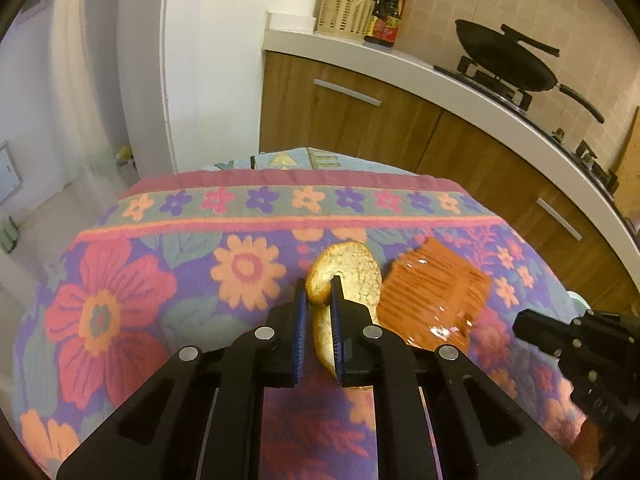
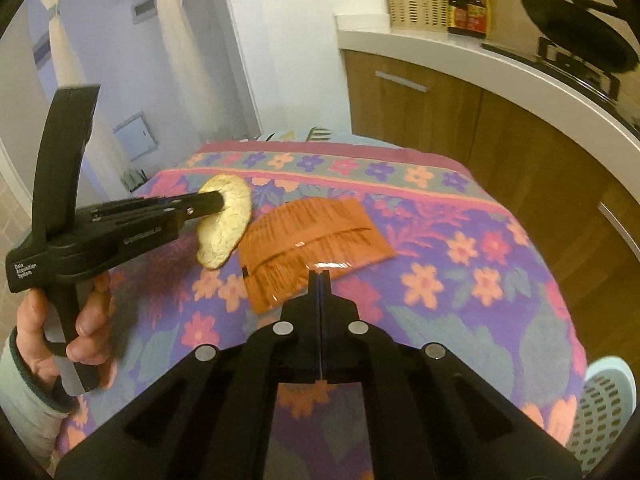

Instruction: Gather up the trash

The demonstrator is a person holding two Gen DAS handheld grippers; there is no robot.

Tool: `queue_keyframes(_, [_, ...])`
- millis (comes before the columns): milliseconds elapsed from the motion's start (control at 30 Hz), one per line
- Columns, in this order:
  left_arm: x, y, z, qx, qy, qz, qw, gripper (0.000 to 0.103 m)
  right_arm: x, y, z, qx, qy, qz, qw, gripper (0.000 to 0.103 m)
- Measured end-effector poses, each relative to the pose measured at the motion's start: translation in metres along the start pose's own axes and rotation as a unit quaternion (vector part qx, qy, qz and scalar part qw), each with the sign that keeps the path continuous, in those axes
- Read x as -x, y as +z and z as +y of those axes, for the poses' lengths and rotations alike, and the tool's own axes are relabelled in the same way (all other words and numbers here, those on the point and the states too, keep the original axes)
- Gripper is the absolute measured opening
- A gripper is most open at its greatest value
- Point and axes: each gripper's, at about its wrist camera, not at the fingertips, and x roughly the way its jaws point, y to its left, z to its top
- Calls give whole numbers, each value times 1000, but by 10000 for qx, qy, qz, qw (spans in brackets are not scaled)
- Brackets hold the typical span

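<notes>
A dried yellowish peel (image 1: 352, 272) is pinched between the blue pads of my left gripper (image 1: 320, 292), lifted just above the flowered cloth. In the right wrist view the left gripper (image 2: 218, 202) holds the peel (image 2: 224, 224) at the left. An orange plastic wrapper (image 1: 434, 292) lies flat on the cloth right of the peel; it also shows in the right wrist view (image 2: 312, 240). My right gripper (image 2: 320, 276) is shut with its tips at the wrapper's near edge; I cannot tell whether it grips it.
The table carries a flowered cloth (image 2: 460, 248). A pale perforated basket (image 2: 604, 408) stands at the table's lower right. Behind is a kitchen counter (image 1: 400, 60) with wooden cabinets, a black wok (image 1: 508, 60), bottles (image 1: 386, 10) and a woven basket (image 1: 344, 10).
</notes>
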Motion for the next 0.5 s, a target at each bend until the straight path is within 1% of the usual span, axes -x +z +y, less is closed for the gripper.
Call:
queue_keyframes(67, [2, -3, 0, 37, -69, 3, 10000, 9, 1, -1, -7, -169, 94, 106, 9998, 0])
queue_keyframes(133, [0, -6, 0, 85, -100, 36, 9999, 9, -5, 0, -11, -318, 202, 324, 9988, 9])
queue_keyframes(167, [0, -7, 1, 115, -96, 44, 9999, 9, -9, 1, -12, -355, 200, 422, 9983, 25])
queue_keyframes(200, [0, -9, 3, 151, -102, 51, 9998, 9, -11, 0, -12, -395, 205, 464, 9979, 59])
queue_keyframes(233, [1, -10, 6, 201, -114, 58, 9997, 9, -14, 0, -14, -514, 250, 470, 9973, 72])
queue_keyframes(267, [1, -12, 10, 231, -94, 54, 9997, 9, -15, 0, -17, -652, 312, 396, 9966, 74])
queue_keyframes(300, [2, -12, 14, 250, -37, 25, 9997, 9, -17, 0, -19, -733, 372, 399, 9958, 74])
queue_keyframes(400, [2, -12, 27, 474, -69, -16, 9989, 9, -33, 7, -30, -1181, 593, 570, 9896, 74])
queue_keyframes(467, [2, -11, 36, 624, -92, -38, 9980, 9, -39, 13, -31, -1263, 611, 570, 9885, 74])
queue_keyframes(500, [3, -11, 40, 683, -104, -45, 9976, 9, -42, 18, -29, -1292, 553, 559, 9885, 74])
